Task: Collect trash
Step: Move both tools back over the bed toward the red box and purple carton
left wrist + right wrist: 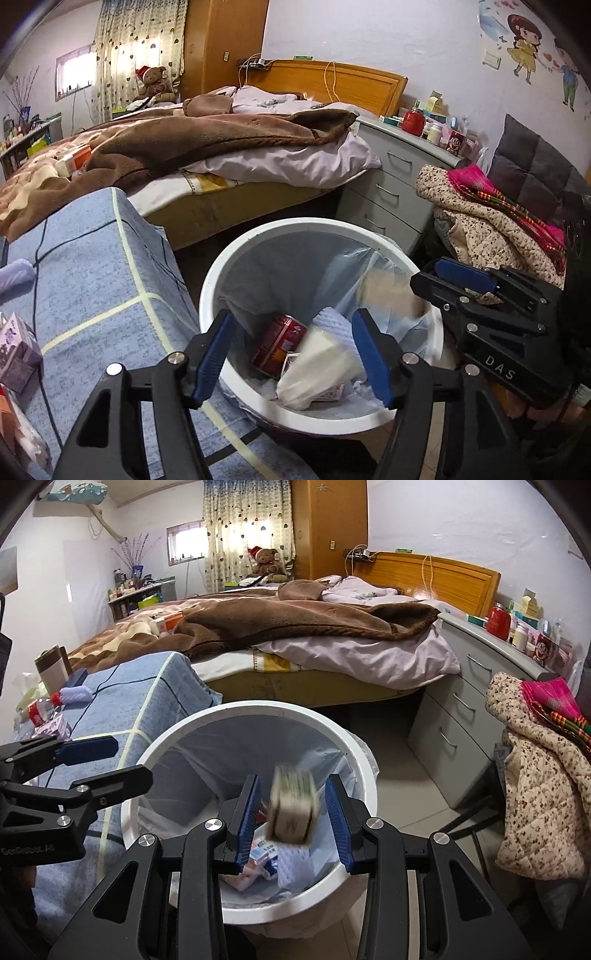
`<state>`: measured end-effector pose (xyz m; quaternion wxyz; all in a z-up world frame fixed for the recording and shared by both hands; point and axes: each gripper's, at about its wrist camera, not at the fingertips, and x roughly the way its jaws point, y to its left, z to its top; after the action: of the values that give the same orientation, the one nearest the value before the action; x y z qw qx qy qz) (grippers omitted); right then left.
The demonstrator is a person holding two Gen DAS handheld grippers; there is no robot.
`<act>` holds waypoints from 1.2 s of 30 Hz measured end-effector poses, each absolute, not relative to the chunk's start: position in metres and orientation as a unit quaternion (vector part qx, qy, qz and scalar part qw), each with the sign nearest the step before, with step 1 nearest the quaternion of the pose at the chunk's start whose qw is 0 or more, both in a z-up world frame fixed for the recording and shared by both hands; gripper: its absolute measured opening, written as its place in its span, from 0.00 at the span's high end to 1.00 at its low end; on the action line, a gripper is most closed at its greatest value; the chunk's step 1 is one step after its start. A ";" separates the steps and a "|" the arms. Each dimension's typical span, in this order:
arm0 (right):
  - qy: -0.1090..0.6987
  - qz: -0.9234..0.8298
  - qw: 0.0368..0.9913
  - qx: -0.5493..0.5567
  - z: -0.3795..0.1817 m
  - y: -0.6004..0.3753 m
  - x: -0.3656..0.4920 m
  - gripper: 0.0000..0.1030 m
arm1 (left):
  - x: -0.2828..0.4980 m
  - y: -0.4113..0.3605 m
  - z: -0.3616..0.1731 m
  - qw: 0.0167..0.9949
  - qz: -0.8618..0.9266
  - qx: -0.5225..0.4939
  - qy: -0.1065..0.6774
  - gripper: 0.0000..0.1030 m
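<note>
A white trash bin (pixel 210 291) lined with a clear bag stands on the floor beside the bed; it also shows in the right wrist view (pixel 362 782). Inside lie a red can (pixel 280 341), white tissue (pixel 314 373) and blue paper. My left gripper (pixel 295 358) is open above the bin's near side, with nothing between its fingers. My right gripper (pixel 293 821) is open above the bin. A small green-and-white carton (pixel 293 805), blurred, is in the air between its fingers without touching them. The right gripper also shows in the left wrist view (pixel 476 288).
A blue checked cloth surface (pixel 96 266) left of the bin holds a small purple box (pixel 16 350), a cola bottle (pixel 37 709) and a paper cup (pixel 51 668). A grey drawer unit (pixel 458 709) and a chair with a quilted jacket (pixel 535 782) stand to the right. The bed (pixel 295 635) is behind.
</note>
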<state>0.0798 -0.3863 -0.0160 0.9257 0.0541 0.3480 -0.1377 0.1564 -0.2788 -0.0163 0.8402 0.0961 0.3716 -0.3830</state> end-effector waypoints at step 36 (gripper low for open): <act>0.297 -0.074 0.951 0.032 0.013 -0.317 0.086 0.41 | 0.148 -0.153 0.016 0.893 -0.310 0.038 0.325 0.31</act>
<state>0.0861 -0.3173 0.0128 0.9514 0.0323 0.2973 -0.0738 0.1479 -0.1525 0.0157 0.8927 0.0376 0.3250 -0.3100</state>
